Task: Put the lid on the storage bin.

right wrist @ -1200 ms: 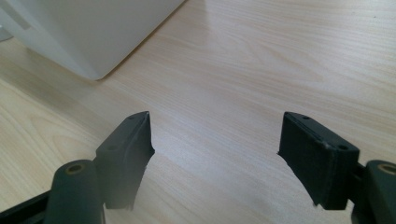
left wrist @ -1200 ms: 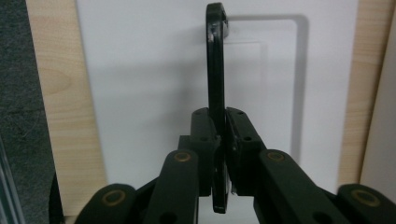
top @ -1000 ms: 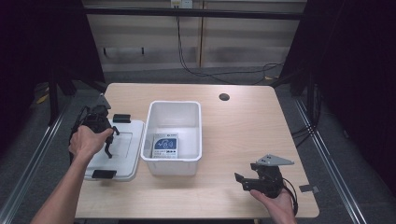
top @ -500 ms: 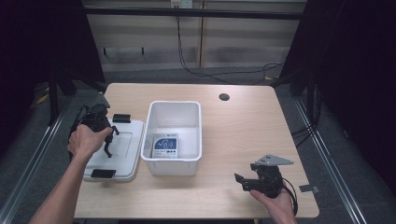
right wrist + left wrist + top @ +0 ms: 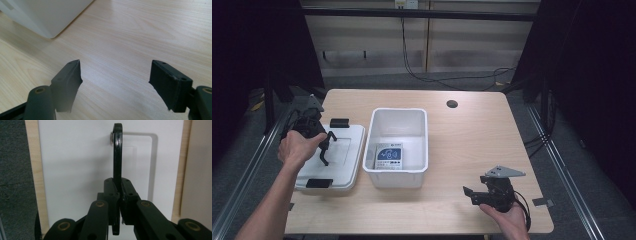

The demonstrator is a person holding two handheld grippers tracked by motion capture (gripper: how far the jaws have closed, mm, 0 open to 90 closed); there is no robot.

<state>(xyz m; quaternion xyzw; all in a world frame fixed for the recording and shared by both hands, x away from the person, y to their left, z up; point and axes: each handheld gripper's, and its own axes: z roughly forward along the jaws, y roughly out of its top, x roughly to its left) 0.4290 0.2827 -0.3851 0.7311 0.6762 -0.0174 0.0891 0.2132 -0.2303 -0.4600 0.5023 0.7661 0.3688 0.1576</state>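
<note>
On the wooden counter (image 5: 472, 145) a white lid (image 5: 343, 165) lies flat at the left, just beside an open white bin (image 5: 398, 145) that stands near the middle. The lid carries a black clip (image 5: 339, 122) at its far edge and another black clip (image 5: 318, 183) at its near edge. Inside the bin a printed card (image 5: 389, 156) lies on the floor of it, toward the near wall.

The person's left hand (image 5: 297, 148) holds the left gripper (image 5: 323, 150) over the lid, near its left side. In the left gripper view its jaws are pressed together on a thin black handle (image 5: 117, 152), a flat upright strip with a rounded tip and a small metal rivet near the top; the strip runs up from between the pads (image 5: 111, 192) against the white face of the lid (image 5: 75, 170). Whether the handle is fixed to the lid cannot be told.

The right gripper (image 5: 469, 195) rests low over the near right part of the counter, in the person's right hand (image 5: 509, 217), well apart from the bin. In the right gripper view its jaws stand spread wide over bare wood, with a corner of the bin (image 5: 45, 15) at the upper left.
</note>
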